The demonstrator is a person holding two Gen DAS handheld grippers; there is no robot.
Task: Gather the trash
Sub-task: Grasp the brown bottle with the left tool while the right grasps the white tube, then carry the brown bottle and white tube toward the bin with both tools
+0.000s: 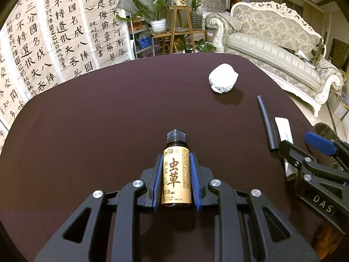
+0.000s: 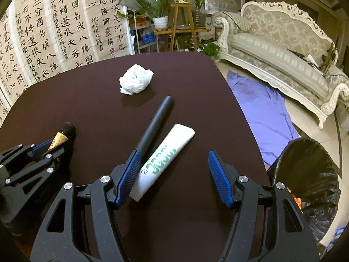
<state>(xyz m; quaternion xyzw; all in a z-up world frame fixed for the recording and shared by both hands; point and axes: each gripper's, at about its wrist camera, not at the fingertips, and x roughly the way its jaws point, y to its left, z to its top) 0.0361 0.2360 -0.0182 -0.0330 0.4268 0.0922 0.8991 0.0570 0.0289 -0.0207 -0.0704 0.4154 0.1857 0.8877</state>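
My left gripper is shut on a small brown bottle with a gold label and black cap; it also shows in the right wrist view. My right gripper is open, its jaws wide apart above a white tube with green print on the dark table. A black tube lies beside it, its near end at my left fingertip. A crumpled white paper ball lies farther back. The paper ball, black tube and right gripper show in the left wrist view.
A bin lined with a black bag stands off the table's right edge. A purple cloth lies on the floor. A pale sofa stands at right, plants on a wooden stand behind, calligraphy sheets at left.
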